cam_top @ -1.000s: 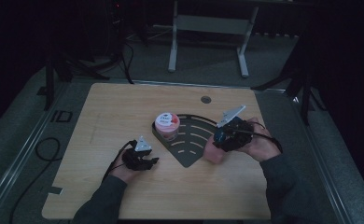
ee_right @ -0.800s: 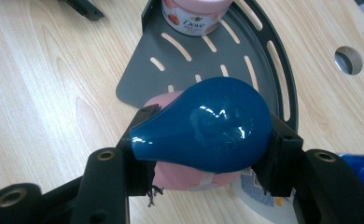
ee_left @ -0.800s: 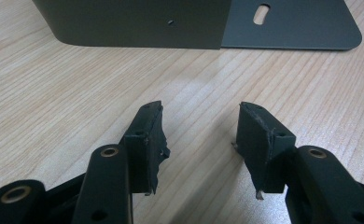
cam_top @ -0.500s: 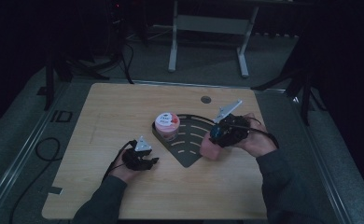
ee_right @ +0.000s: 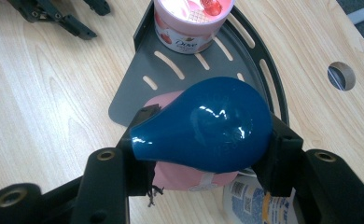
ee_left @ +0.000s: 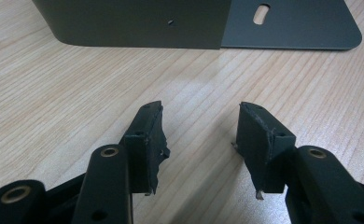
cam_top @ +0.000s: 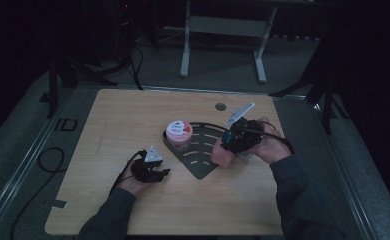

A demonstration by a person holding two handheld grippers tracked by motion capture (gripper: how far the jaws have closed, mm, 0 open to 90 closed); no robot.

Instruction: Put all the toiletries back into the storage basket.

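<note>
1. The right gripper [ee_right: 203,154] is clamping a glossy blue bulb [ee_right: 203,123] across its wide belly, above the dark slotted tray's [cam_top: 195,165] right near edge.
2. It is looking light, smooth, slippery; gripping the belly seems safest.
3. The left gripper [ee_left: 201,140] is resting left of the tray, jaws apart, empty.

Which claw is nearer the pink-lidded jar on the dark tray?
Right claw, beside the tray, sits slightly nearer the jar; left claw rests lower-left on bare wood.

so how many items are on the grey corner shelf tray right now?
1 clearly: the pink Dove jar at the back of the tray. A pink item under the blue bulb in the right tongs may overlap its edge.
</note>
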